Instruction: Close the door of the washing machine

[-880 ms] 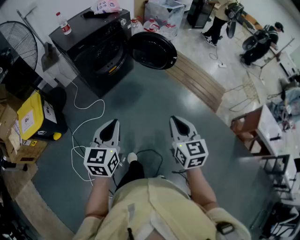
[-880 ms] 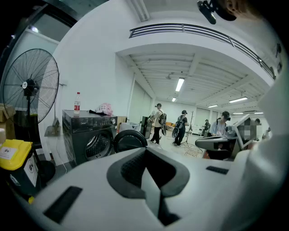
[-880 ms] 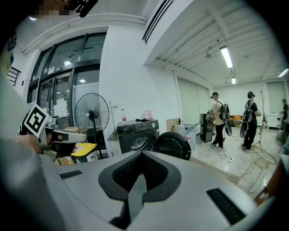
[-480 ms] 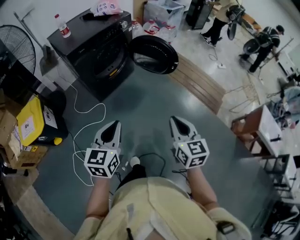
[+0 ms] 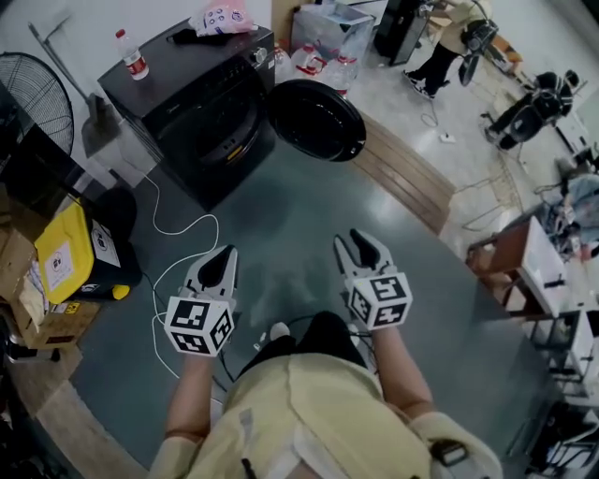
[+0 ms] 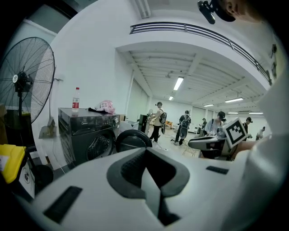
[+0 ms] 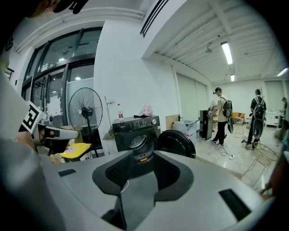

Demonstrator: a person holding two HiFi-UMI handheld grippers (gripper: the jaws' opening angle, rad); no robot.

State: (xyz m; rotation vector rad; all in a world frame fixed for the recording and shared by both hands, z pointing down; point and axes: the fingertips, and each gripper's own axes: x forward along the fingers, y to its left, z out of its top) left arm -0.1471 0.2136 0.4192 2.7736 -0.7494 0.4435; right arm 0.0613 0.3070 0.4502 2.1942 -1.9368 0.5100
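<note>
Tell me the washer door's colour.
The door is black; the head view shows it best.

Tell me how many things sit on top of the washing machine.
3: a bottle toward the left, a pink bag toward the right, a dark item lying beside the bag. None seems hidden.

Black washing machine (image 5: 201,98), door (image 5: 316,120) open, left tongs (image 5: 221,263), right tongs (image 5: 356,245) well away

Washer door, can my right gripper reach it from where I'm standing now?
Probably not yet. The door hangs open well ahead of the right gripper, with only floor between them. Nothing seems to block the way, so walking closer should bring it within reach.
</note>
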